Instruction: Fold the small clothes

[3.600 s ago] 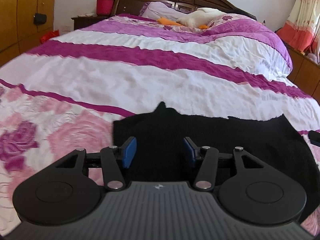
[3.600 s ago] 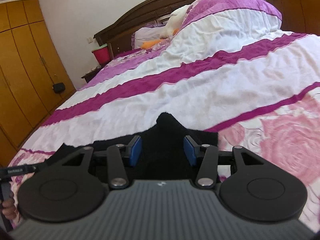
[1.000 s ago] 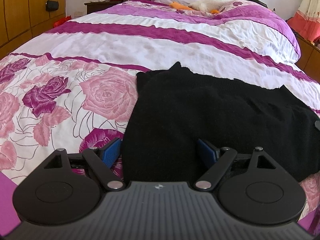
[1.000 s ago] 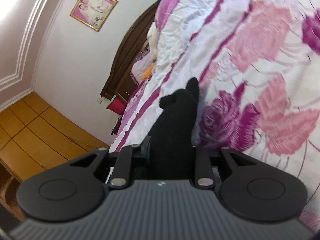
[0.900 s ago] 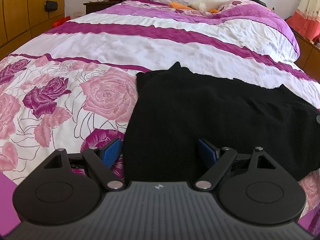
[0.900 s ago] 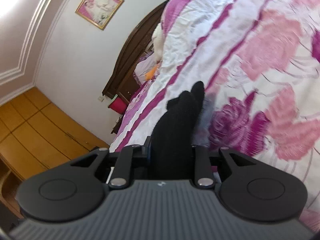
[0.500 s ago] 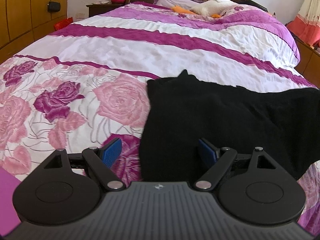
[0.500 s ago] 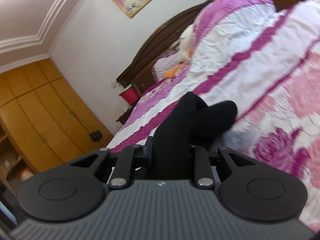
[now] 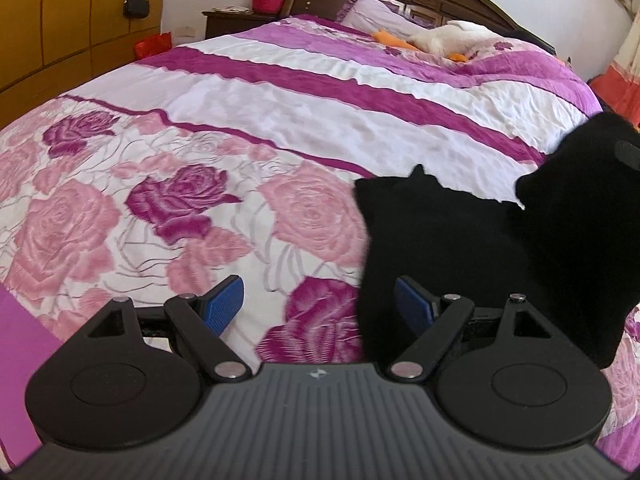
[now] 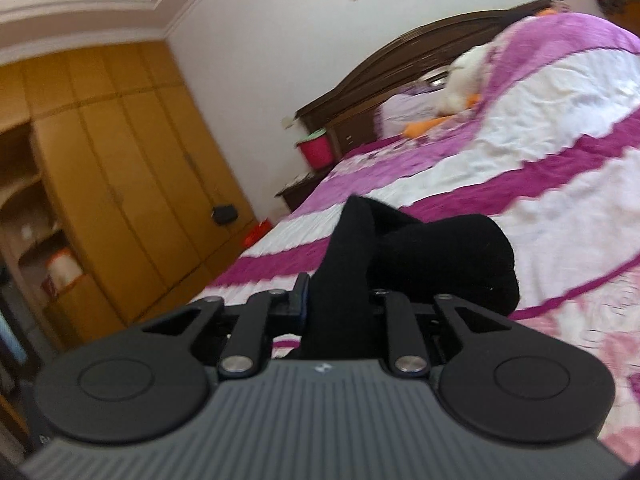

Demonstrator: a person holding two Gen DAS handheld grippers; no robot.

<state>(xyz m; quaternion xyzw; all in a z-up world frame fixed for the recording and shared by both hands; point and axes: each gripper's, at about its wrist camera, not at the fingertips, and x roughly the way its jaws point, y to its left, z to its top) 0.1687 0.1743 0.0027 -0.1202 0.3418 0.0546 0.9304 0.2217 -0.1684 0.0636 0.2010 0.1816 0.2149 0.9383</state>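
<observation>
1. Right now the right gripper (image 10: 340, 300) pinches a fold of the black garment (image 9: 460, 256); its jaws have just been closing further, with cloth bunched between them.
2. Lifted part: in the right wrist view the cloth rises from the jaws at centre frame and flops over to the right, clear of the bedspread (image 9: 280, 120). In the left wrist view the same raised end is the dark lump at the right edge, above the flat part.
3. Flat part: lies on the rose print at lower right of the left wrist view, long axis running left to right across the frame, its left edge near centre.
4. Left gripper (image 9: 320, 304): jaws spread wide, nothing pinched. The right pad (image 9: 414, 306) sits over the garment's near left edge, the left pad (image 9: 222, 302) over bare bedspread. Contact with the cloth: can't tell.
5. Key relation: the free end is at the right, held up by the right gripper; the fold target is the left edge, which the left gripper is nearer to.
6. Judgement: next move likely carries the lifted end leftward over the flat part. Risk: the bunched pinch drops a lumpy, skewed fold.
</observation>
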